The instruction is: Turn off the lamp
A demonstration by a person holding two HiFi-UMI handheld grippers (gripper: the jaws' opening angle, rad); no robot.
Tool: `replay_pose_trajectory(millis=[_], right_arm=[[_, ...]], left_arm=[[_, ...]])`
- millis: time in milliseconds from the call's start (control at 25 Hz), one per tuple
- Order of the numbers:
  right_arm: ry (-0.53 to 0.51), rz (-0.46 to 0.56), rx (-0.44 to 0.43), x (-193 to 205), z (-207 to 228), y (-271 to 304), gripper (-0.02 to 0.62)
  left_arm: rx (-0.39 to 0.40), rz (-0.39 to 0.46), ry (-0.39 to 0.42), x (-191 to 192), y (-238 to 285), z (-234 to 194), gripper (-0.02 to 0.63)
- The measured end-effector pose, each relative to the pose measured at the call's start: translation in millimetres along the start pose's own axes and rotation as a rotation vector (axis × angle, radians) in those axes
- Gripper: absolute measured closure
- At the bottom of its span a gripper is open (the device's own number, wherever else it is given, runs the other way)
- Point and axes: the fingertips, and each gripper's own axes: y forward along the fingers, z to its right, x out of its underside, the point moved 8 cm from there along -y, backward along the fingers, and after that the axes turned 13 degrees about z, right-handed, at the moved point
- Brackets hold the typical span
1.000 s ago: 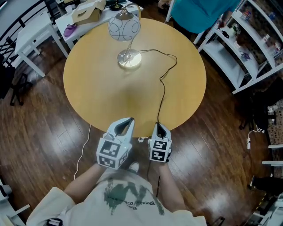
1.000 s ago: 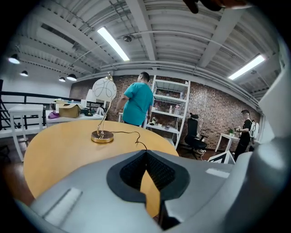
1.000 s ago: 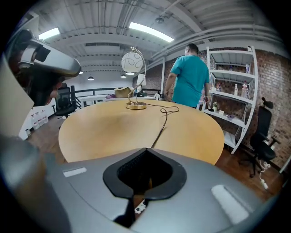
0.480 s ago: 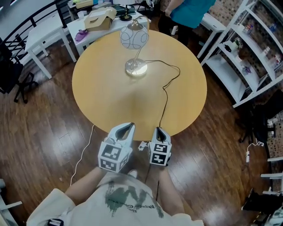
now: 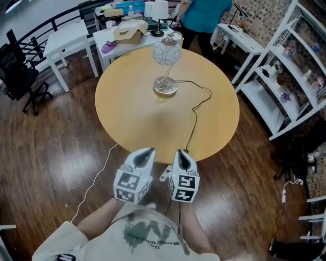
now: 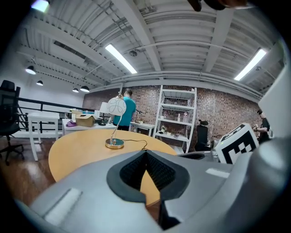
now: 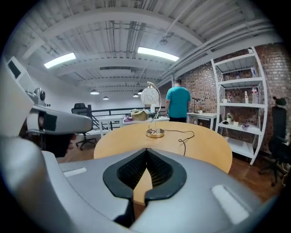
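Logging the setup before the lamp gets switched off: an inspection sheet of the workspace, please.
Surface: round wooden table, wood floor beneath.
Job's things: lamp upright on the far side.
Clutter: nothing seen on the table.
Grippers: left tool and right tool shut, empty, by the near edge.
Cables: black cord from lamp base over the near edge; white cable on floor.
Surroundings: white shelving, white side tables, person in teal.
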Motion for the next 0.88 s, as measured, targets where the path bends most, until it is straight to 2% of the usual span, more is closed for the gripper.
replay_pose_trajectory(millis=[560, 880], right_arm=[[0.014, 0.228, -0.147, -70, -47, -73, 0.597], [-0.021, 0.262, -0.169, -76, -58, -92, 0.597]], left_arm=[[-0.012, 0.07, 0.009, -22, -41, 30, 0.609], [0.02, 0.088, 0.019, -26, -53, 46, 0.609]])
